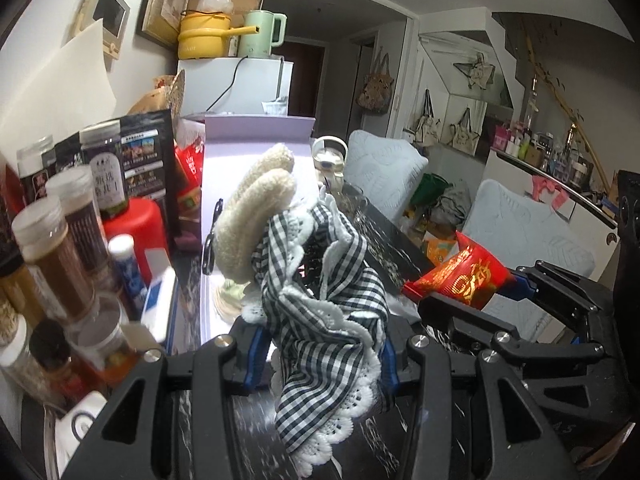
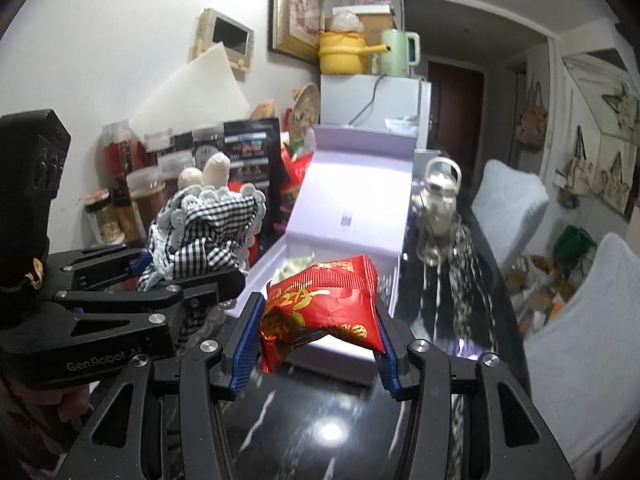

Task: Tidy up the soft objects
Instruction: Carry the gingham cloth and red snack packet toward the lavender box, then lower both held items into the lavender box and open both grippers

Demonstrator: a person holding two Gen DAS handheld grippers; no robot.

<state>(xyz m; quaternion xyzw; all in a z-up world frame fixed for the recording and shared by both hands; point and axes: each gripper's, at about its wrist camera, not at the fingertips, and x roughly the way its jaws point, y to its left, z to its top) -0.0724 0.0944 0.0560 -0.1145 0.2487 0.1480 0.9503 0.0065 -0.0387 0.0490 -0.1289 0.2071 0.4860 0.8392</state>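
White wall with framed picture, white fridge, dark marble counter, dark door

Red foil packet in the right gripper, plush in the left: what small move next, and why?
Probably carry the red foil snack packet forward over the open lilac box and lower it in. The right gripper pinches it above the black marble table, just short of the box. The left gripper holds the cream plush toy in a gingham lace-trimmed dress alongside.
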